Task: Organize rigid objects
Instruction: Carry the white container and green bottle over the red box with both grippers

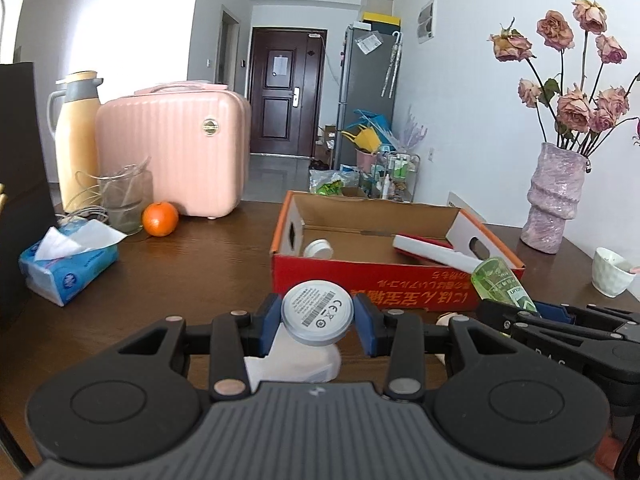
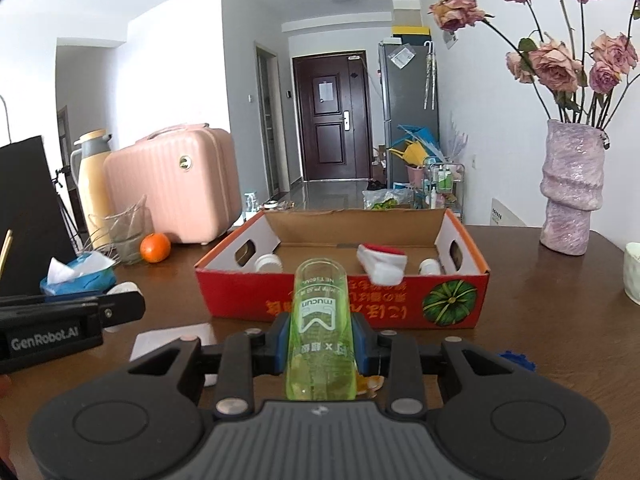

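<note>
My left gripper (image 1: 317,317) is shut on a white device with a round grey base (image 1: 317,312), held above the brown table in front of the red cardboard box (image 1: 360,276). My right gripper (image 2: 320,338) is shut on a clear green bottle (image 2: 320,320), pointed at the same box (image 2: 240,292); bottle and gripper also show in the left wrist view (image 1: 500,280). Inside the box lie a white jar (image 2: 269,263), a red-and-white tube (image 2: 380,264) and another small white jar (image 2: 429,266).
A pink case (image 1: 172,152), a yellow thermos (image 1: 76,140), a glass jar (image 1: 124,200), an orange (image 1: 160,219) and a tissue pack (image 1: 68,264) stand at the left. A pink vase of dried roses (image 2: 570,196) and a white cup (image 1: 612,276) stand at the right.
</note>
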